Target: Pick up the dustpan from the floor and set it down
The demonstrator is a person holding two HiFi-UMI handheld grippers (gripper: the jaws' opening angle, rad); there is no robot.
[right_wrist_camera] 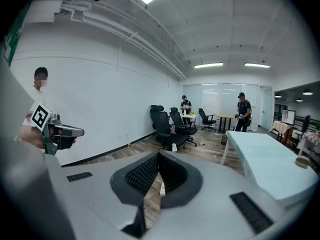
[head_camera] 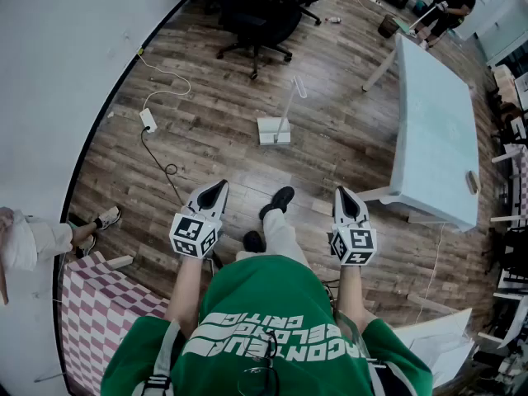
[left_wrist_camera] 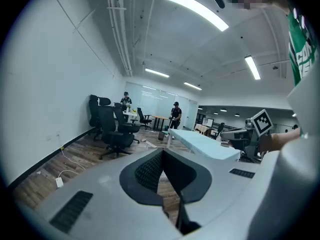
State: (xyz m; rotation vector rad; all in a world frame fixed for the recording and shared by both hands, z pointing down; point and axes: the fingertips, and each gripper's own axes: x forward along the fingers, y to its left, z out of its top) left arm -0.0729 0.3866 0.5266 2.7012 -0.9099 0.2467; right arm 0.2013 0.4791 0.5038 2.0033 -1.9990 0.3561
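Note:
The white dustpan [head_camera: 274, 130] lies on the wooden floor ahead of me, its long handle [head_camera: 289, 99] standing up and leaning to the right. Both grippers hang well short of it, above my feet. My left gripper [head_camera: 217, 189] points forward, its jaws together with nothing in them. My right gripper [head_camera: 344, 193] is likewise shut and empty. In the left gripper view the pads of the left gripper [left_wrist_camera: 161, 154] meet at the tip. In the right gripper view a strip of the dustpan [right_wrist_camera: 161, 188] shows through the gap behind the tips of the right gripper [right_wrist_camera: 159, 156].
A long white table [head_camera: 433, 130] stands to the right. Black office chairs [head_camera: 260, 19] are at the back, a power strip with its cable [head_camera: 148, 120] on the left. A checkered mat [head_camera: 91, 320] and a bystander's foot [head_camera: 106, 219] are near left. People [head_camera: 445, 7] stand far back.

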